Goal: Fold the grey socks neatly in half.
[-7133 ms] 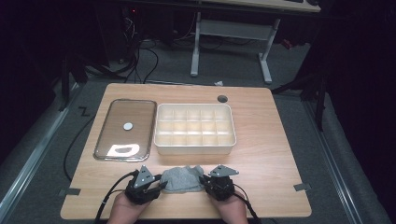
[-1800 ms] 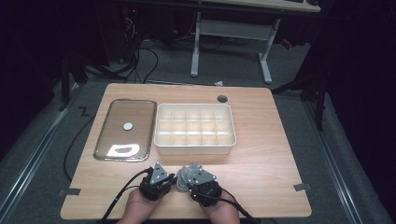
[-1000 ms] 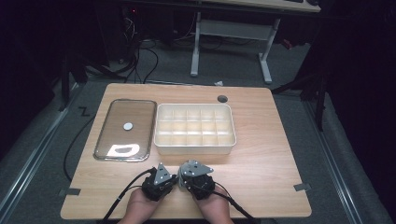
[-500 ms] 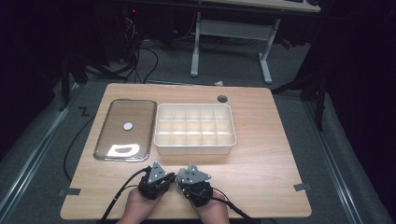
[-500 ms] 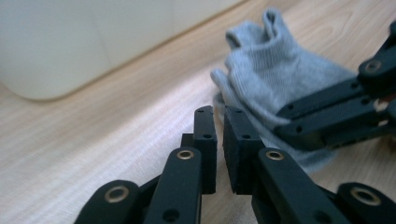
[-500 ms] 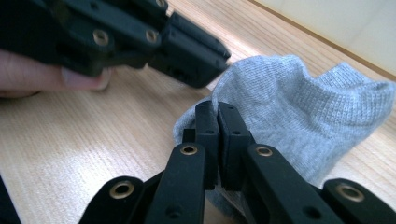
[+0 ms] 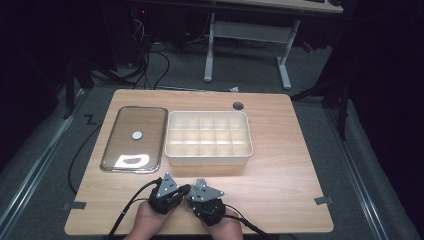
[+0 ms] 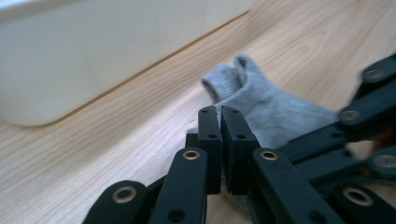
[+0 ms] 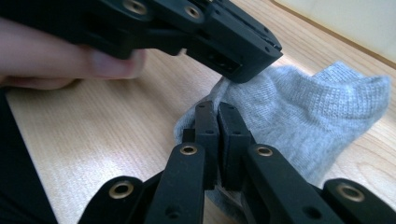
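High view: both grippers, left [image 7: 184, 191] and right [image 7: 192, 196], meet just before the tray [image 7: 208, 150] on the table [image 7: 280, 170]; left gripper view: jaws closed, sock [image 8: 271, 109] beyond them, pinch unclear; right gripper view: jaws closed on the sock's edge; sock seemingly bunched, not yet in the tray.

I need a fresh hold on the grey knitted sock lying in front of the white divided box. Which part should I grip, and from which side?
Probably the ribbed cuff of the grey knitted sock, which stands up off the wooden table toward the white divided box. The rest lies flatter, and both the left gripper and right gripper are shut on its near end. Come in low along the table from the near side.
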Motion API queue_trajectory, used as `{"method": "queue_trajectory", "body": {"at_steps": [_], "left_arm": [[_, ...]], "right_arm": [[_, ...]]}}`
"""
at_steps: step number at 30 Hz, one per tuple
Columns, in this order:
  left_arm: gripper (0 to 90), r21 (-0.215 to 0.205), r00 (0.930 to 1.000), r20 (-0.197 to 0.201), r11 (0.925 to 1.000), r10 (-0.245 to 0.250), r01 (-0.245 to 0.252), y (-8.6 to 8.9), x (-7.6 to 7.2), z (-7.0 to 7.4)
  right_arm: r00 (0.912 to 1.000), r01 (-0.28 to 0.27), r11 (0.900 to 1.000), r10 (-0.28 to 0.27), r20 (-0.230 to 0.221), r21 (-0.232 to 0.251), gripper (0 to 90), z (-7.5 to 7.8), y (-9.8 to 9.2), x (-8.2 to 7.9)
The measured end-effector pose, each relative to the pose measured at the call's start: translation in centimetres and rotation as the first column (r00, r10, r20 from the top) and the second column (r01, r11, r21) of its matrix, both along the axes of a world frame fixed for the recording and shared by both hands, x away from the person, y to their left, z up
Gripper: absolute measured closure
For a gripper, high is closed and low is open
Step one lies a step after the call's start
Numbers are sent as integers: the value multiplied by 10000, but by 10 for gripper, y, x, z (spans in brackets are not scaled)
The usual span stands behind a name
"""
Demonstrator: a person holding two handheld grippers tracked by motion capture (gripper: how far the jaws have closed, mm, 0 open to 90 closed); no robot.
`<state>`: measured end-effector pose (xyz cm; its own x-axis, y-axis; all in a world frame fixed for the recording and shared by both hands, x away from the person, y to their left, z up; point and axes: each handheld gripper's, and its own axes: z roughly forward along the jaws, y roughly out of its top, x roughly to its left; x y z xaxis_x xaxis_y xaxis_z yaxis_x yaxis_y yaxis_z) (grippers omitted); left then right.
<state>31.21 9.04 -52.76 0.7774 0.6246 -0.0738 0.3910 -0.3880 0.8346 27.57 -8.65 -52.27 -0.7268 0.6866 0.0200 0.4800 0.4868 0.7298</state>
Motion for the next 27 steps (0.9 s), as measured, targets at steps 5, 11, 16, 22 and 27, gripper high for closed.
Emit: {"method": "queue_trajectory", "body": {"at_steps": [5,11,16,22,27], "left_arm": [[872,173,9999,77,9998,-73,72,-1,1,-4],[865,281,10000,85,9996,-27,24,-1,1,-4],[851,259,10000,22,9997,18,-18,-1,2,-4],[850,291,10000,68,9996,28,-30,-2,1,-4],[840,336,9999,110,9994,51,-55,-2,1,-4]], "right_arm": [[10000,-8,10000,8,-1,68,881,0,0,0],[9999,-49,9992,53,-106,389,787,11,-6,-1],[9979,457,9975,-481,437,546,805,30,-23,-4],[9968,791,9966,-794,100,230,815,16,-33,0],[9959,900,9959,-900,45,-3,822,2,-32,1]]}}
